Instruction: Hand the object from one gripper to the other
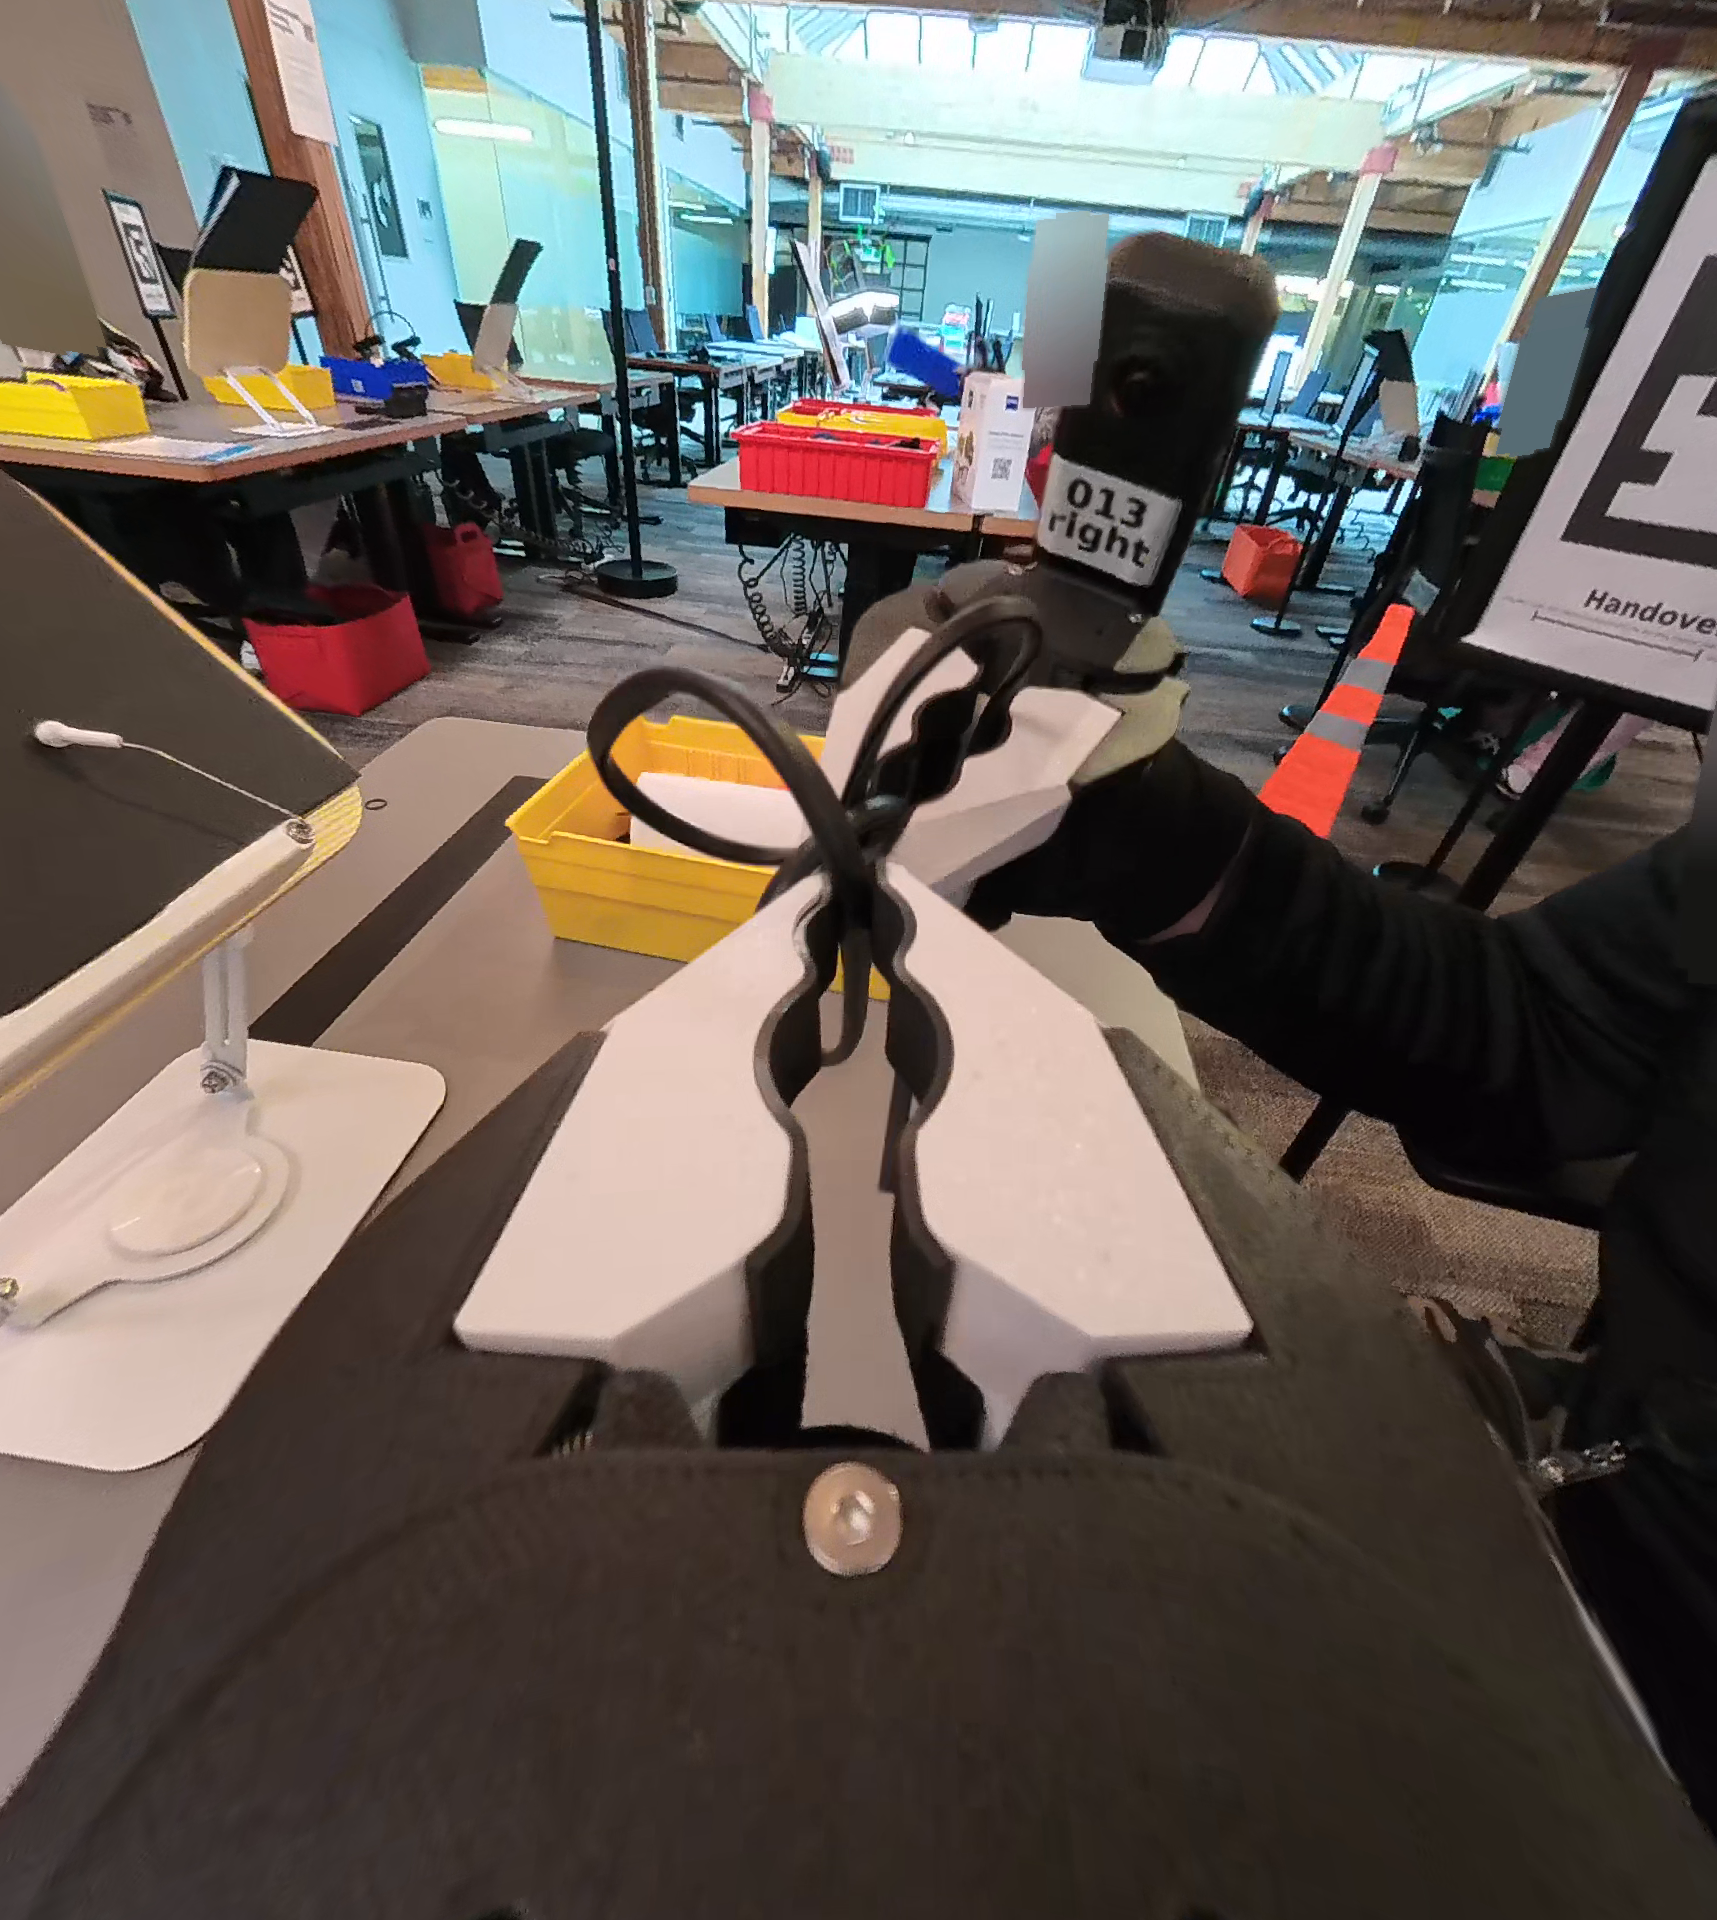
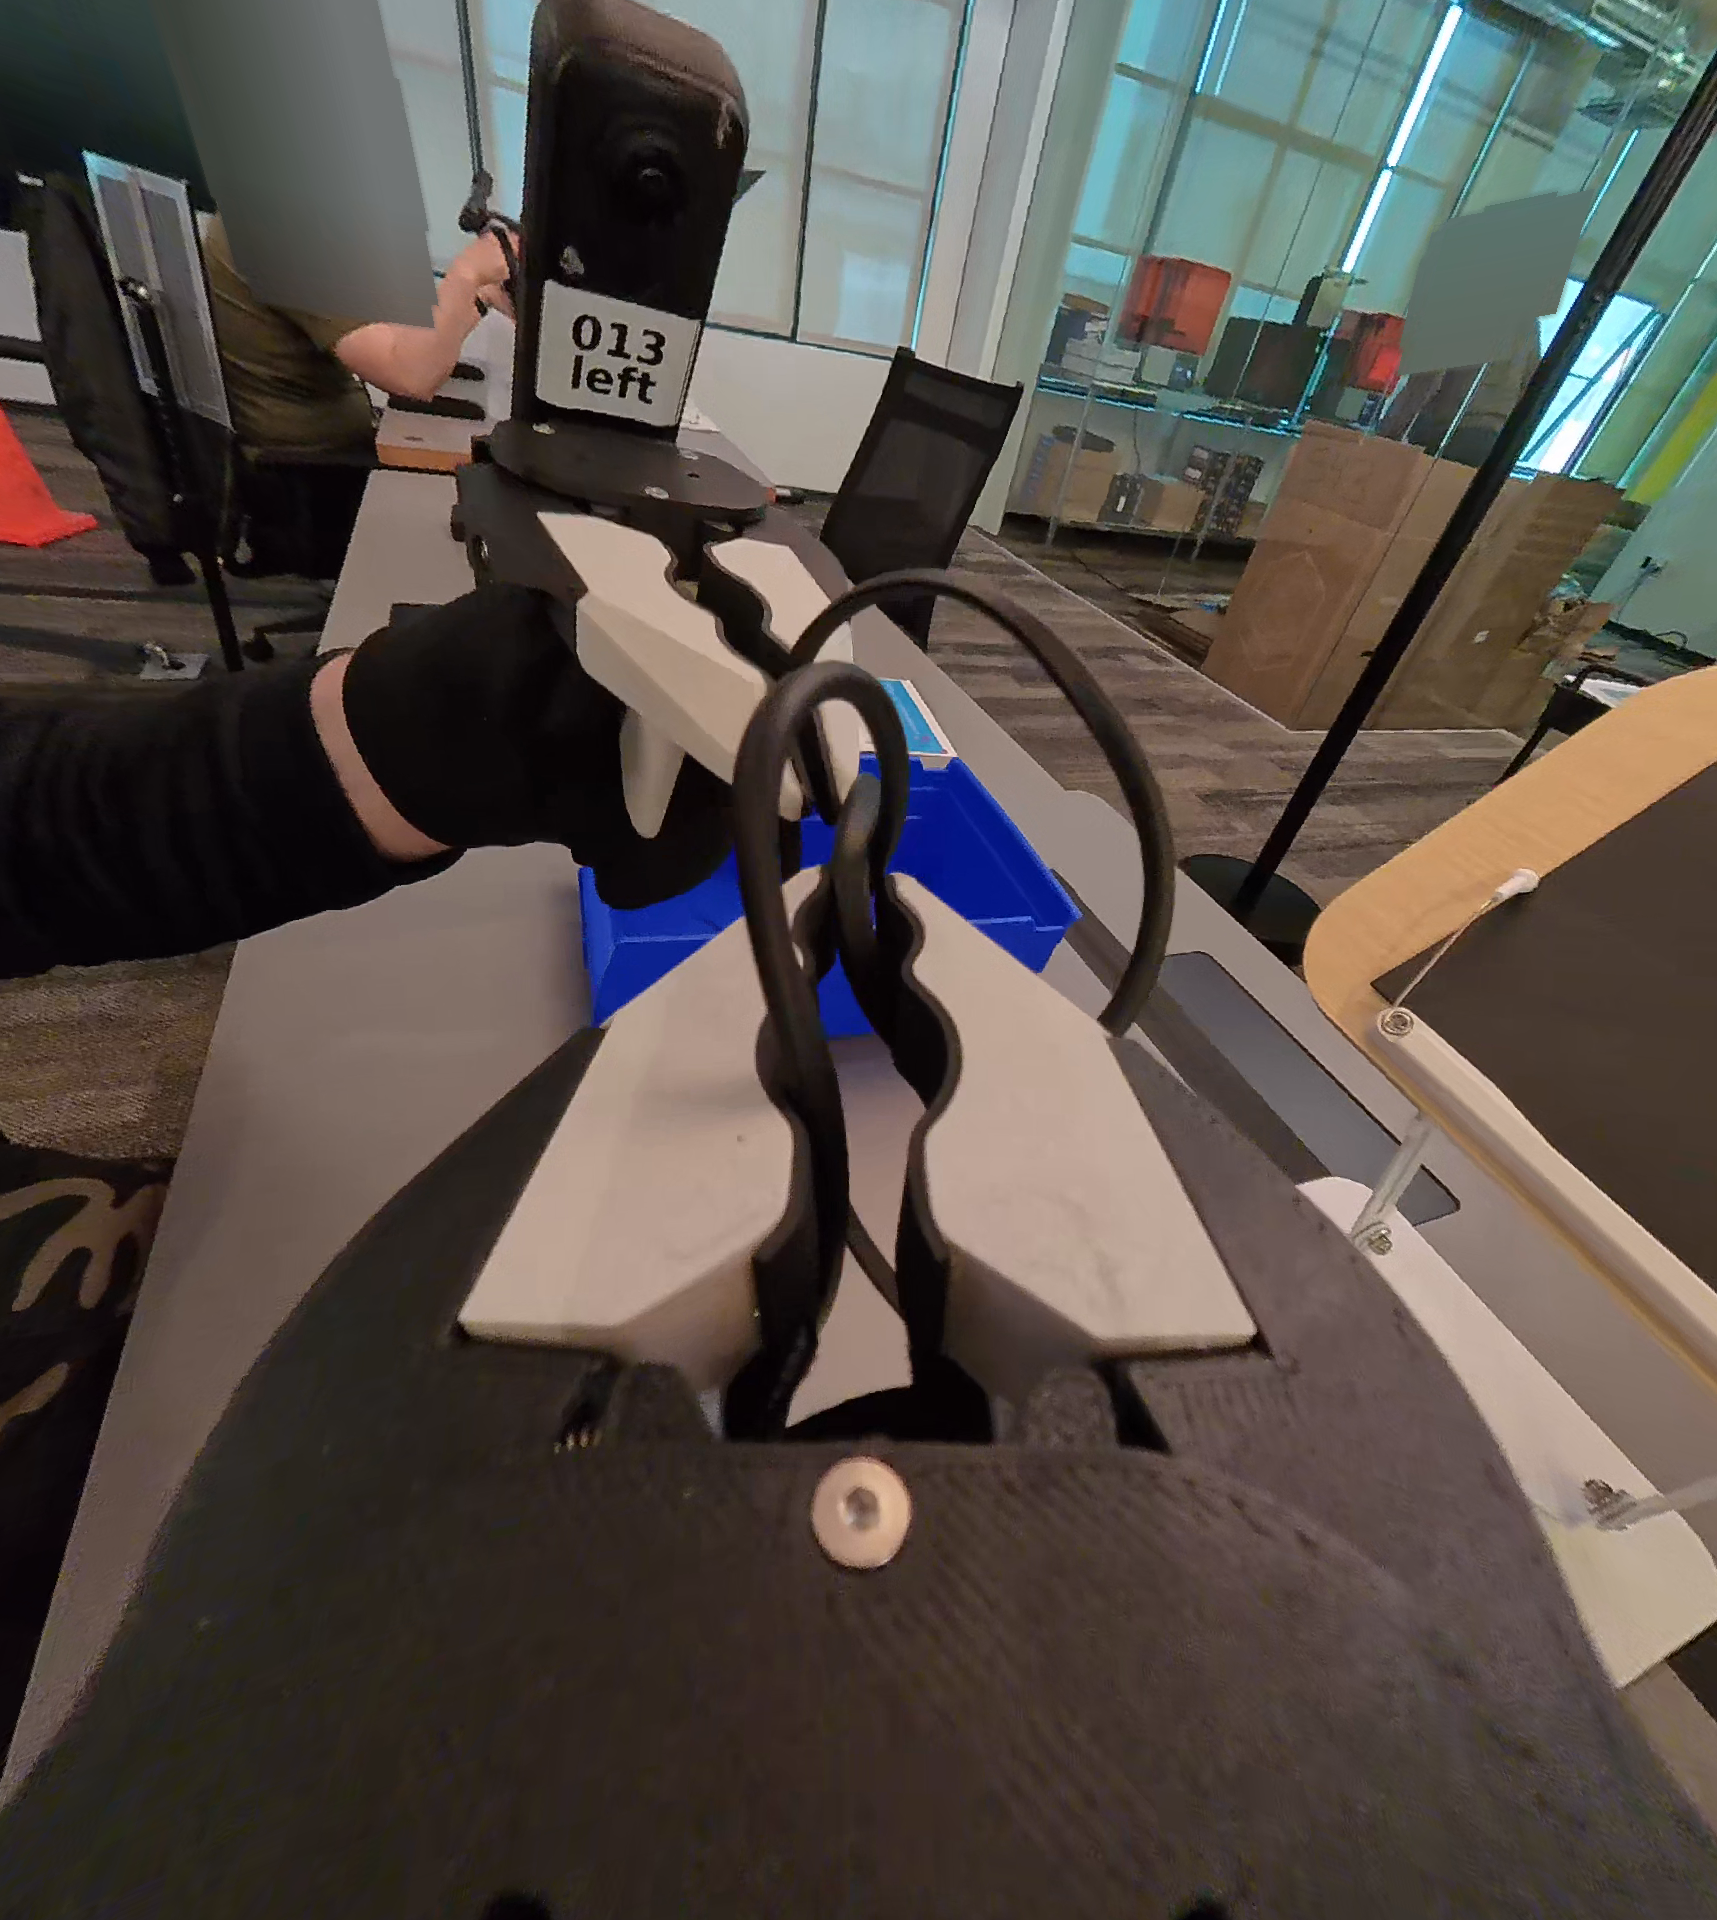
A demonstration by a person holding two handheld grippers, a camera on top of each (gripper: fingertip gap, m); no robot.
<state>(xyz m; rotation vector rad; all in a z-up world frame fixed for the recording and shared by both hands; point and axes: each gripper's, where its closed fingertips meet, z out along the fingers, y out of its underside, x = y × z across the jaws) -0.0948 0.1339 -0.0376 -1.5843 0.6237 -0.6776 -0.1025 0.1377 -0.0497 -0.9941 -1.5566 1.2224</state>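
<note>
Left gripper (image 1: 849,914) pinching black cable (image 1: 729,727); right gripper (image 2: 849,904) clamping it too

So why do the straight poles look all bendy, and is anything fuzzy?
Left wrist view: the wide lens bows the black pole and stretches the left gripper; the black cable stays sharp. Right wrist view: the right gripper looks huge, the window glows bright.

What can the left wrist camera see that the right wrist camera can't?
Only the left wrist view shows the yellow bin and red bins. Only the right wrist view shows the blue bin and cardboard boxes. Both show the black cable, an orange cone, the grey table, and the left gripper and right gripper, jaws closed on the cable.
</note>
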